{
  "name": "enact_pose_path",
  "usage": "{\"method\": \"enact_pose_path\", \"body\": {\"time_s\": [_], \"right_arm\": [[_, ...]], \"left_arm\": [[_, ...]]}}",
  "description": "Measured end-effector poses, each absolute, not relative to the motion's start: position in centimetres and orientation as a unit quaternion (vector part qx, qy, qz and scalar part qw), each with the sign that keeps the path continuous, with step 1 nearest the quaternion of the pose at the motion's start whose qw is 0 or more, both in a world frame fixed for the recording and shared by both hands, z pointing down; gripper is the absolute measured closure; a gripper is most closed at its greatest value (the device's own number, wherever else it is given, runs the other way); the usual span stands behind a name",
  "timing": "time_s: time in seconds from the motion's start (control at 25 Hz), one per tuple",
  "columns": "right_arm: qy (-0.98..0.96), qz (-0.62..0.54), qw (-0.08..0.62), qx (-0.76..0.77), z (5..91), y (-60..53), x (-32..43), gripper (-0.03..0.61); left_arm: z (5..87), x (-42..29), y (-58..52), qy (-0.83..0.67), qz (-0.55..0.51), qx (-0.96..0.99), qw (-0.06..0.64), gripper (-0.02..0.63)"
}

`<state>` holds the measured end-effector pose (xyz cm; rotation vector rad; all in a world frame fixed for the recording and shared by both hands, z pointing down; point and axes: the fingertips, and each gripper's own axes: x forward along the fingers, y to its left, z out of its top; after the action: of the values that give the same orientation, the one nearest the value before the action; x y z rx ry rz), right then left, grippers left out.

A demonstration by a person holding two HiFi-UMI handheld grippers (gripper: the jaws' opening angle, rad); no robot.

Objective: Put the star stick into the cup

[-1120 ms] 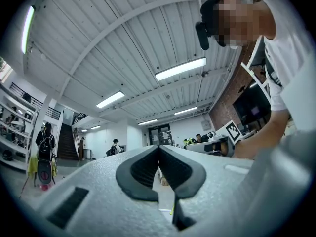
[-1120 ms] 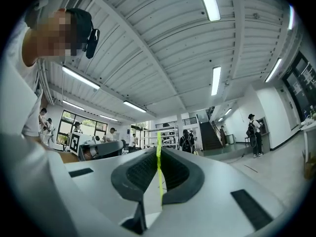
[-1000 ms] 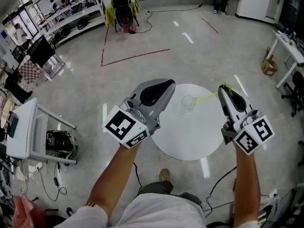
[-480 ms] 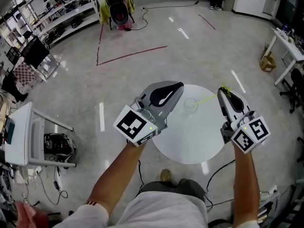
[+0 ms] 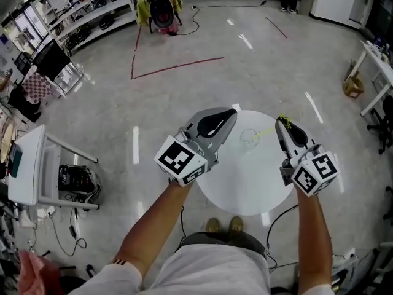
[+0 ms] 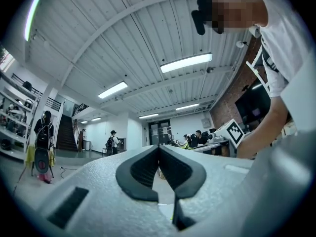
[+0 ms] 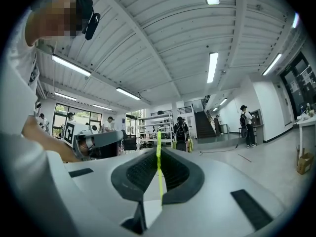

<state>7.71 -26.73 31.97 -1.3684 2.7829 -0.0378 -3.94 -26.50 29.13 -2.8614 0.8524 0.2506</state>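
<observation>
Two claws hover over the round white table [image 5: 245, 183], and the action is all on the right. The right claw [image 5: 282, 122] is closed tight on the star stick [image 5: 265, 129], pinching it right at the tips. In the right gripper view the stick [image 7: 159, 174] runs straight up the seam between the dark pads [image 7: 180, 174], poking out a little past the right claw's [image 7: 159, 153] tips.

From the head view the stick slants away from that claw, leftward and down toward the cup [image 5: 248, 139]. Its free end lies at the cup's rim; whether it is inside the glass, I cannot tell.

And the stick itself: very thin, straight, a bright yellow-green. Its star end cannot be made out at this size.

The cup is clear glass, standing upright on the table between the two claws.

Over on the left, the left claw [image 5: 228, 112] hangs just beside the cup, apart from it. In the left gripper view the left claw [image 6: 159, 152] has its pads pressed together with nothing between them.
</observation>
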Motion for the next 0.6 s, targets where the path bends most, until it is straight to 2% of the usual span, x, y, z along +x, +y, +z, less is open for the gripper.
{"method": "enact_pose_path", "body": {"time_s": [0.6], "right_arm": [[0.906, -0.067, 0.007, -0.417, 38.0, -30.5, 8.3, 0.555]], "left_arm": [[34.0, -2.7, -29.2, 0.330, 0.059, -0.941, 0.036, 0.598]]}}
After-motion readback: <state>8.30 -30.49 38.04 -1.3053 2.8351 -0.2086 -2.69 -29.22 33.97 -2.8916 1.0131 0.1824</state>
